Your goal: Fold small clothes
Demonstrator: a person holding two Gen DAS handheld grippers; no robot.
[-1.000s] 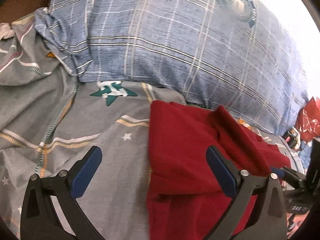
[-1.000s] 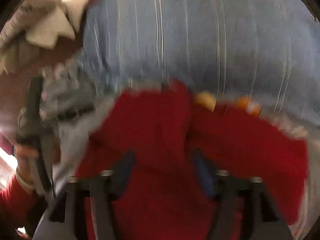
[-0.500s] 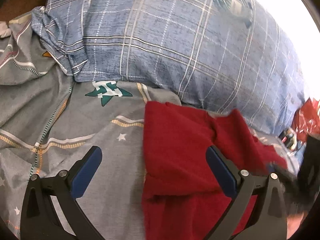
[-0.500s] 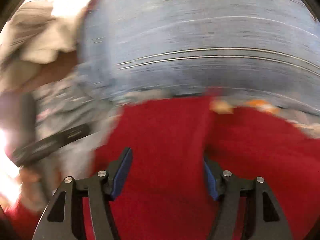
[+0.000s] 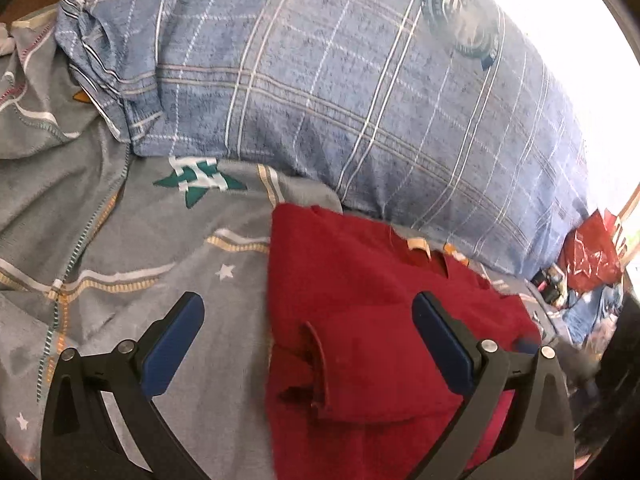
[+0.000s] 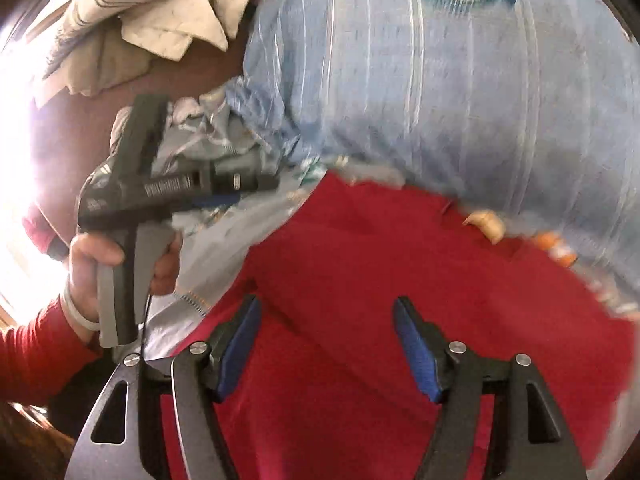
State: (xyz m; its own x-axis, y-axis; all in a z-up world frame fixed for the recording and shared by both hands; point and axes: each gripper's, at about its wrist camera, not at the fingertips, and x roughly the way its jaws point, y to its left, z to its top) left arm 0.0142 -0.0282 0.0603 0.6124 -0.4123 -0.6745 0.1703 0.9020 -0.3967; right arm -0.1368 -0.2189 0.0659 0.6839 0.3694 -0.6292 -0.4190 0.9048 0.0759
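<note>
- Garment, dark red, soft knit, partly folded (image 5: pixel 360 300): lies on the grey bedsheet printed with stars and stripes (image 5: pixel 140 240), its far edge just beside the blue plaid pillow (image 5: pixel 340 80). A folded layer sits on top, with a narrow flap (image 5: pixel 316 360) standing up near the left edge. It probably lies flat here because the bed gives an open surface for folding.
- Left gripper, black frame with blue pads (image 5: pixel 308 344): jaws spread wide and nothing pinched. It hovers over the garment's left edge, one finger above the sheet and the other above the red cloth, seemingly placed to take that edge or flap next.
- Right gripper, same make (image 6: pixel 328 344): fingers apart over the middle of the red cloth, with no fabric between the pads. It grips nothing; the view is motion-blurred.
- Left hand, in a red sleeve (image 6: pixel 100 264): wrapped round the left gripper's grey handle, seen at left from the right wrist.
- Cream crumpled cloth (image 6: pixel 140 12): far left, beyond the pillow, well apart from the work.
- Red plastic bag (image 5: pixel 592 256): far right, among clutter.
</note>
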